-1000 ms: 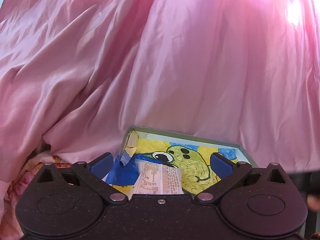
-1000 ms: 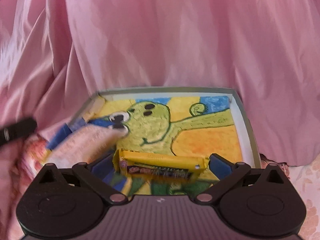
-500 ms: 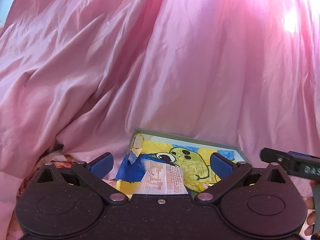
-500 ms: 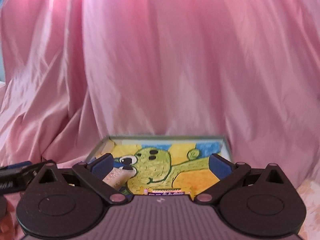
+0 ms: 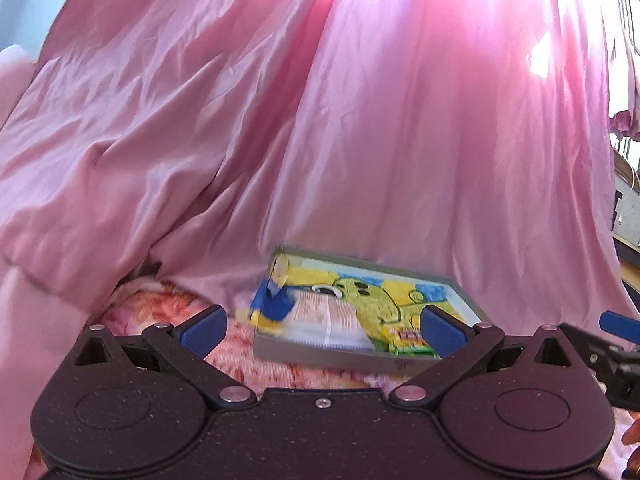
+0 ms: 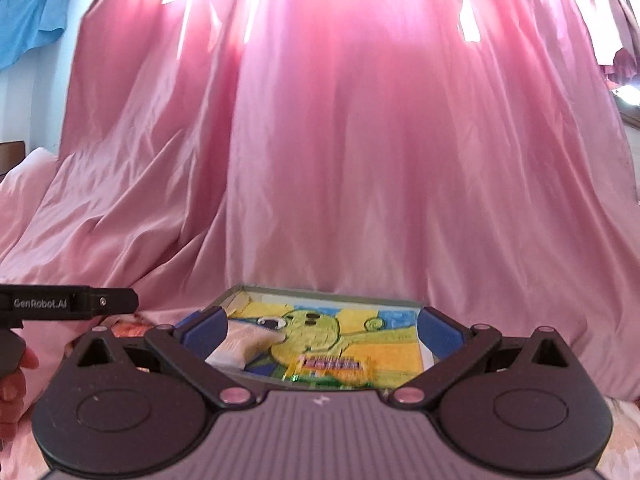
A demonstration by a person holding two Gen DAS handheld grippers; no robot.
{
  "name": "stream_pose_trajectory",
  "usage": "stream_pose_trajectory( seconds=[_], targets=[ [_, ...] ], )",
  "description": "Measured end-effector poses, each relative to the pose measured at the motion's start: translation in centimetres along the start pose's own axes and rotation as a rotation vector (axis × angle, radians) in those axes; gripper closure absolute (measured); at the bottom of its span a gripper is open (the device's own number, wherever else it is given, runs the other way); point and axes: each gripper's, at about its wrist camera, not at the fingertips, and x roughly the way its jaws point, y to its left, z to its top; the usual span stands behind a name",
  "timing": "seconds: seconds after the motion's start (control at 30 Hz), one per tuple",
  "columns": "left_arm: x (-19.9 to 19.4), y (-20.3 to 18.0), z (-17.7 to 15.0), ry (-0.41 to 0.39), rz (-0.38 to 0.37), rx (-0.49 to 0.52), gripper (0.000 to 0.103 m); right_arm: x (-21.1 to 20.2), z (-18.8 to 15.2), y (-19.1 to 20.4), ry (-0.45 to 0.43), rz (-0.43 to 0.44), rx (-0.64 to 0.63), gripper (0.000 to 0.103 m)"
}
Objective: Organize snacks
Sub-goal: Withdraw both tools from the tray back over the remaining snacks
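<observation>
Pink drape (image 5: 360, 140) filled nearly the whole of both views, hanging in folds behind a floral bedspread (image 5: 168, 308) on what looked like a bed rather than a table; a blue cloth (image 6: 28, 20) showed at the upper left of the right view. On the bedspread lay the tray (image 5: 320, 354), shallow, grey-rimmed, its floor painted with a green cartoon figure on yellow and blue. It sat ahead of and below both claws, a little right of centre for the left one, square ahead for the right.

Inside it, a white packet (image 5: 324, 320) lay toward the left side beside a blue wrapper (image 5: 272, 304), and a yellow bar (image 6: 332, 364) lay near the front edge, its long axis running across the right claw's line of reach.

The left claw (image 5: 322, 326) stood wide apart and empty. The right claw (image 6: 320, 332) was likewise spread wide with nothing between its pads, and seemed the nearer to the bar.

Judging by this, the snacks were already in the tray, and any further move would start from open claws held back from it.
</observation>
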Motion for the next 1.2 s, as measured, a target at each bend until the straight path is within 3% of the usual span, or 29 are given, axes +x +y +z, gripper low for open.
stream_pose_trajectory(
  seconds=[0.53, 0.83, 1.2],
  targets=[
    [-5.7, -0.2, -9.4, 0.04, -0.016, 0.131, 0.001, -8.3, -10.4, 3.0, 0.064, -0.013, -0.05, 0.0],
    [-5.2, 1.2, -14.6, 0.146, -0.001, 0.136, 0.001, -8.9, -15.9, 3.5, 0.21, -0.016, -0.004, 0.0],
    [-3.7, 2.2, -16.9, 0.233, -0.003, 0.137, 0.001, -7.4, -18.2, 3.8, 0.316, -0.009, -0.009, 0.0]
  ],
)
